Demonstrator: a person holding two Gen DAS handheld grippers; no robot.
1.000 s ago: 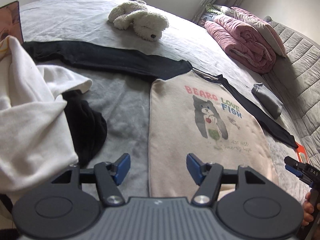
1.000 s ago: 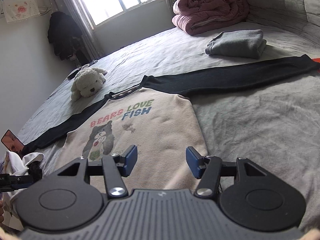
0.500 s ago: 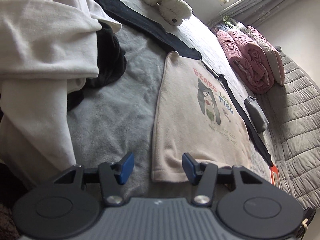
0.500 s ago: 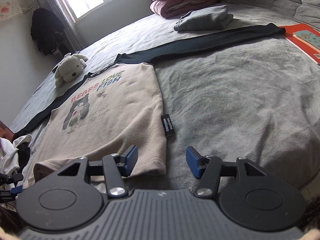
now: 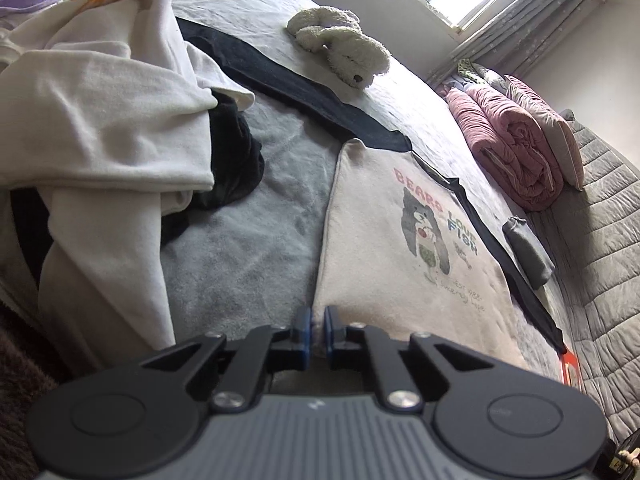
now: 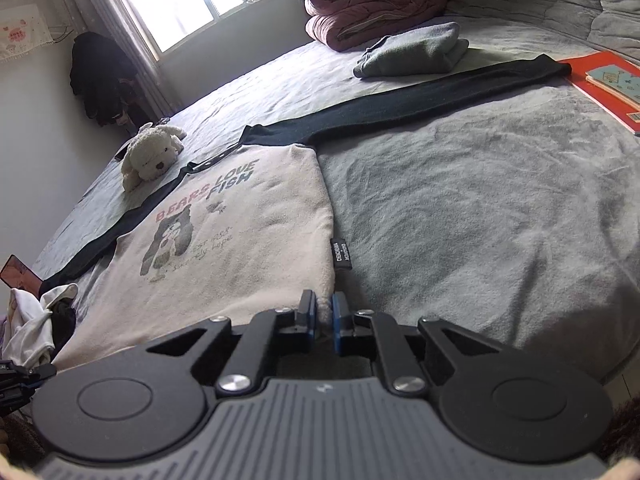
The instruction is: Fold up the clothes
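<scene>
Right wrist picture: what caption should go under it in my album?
The right gripper pinches the bottom corner of the bear sweatshirt spread flat on the grey bed.

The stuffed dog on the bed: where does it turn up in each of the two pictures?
Left wrist view: the stuffed dog lies upper centre, beyond the shirt's dark sleeve.
Right wrist view: the dog lies left of centre, beside the shirt's collar.
Shared landmark: the rolled pink quilt at the far end of the bed.
</scene>
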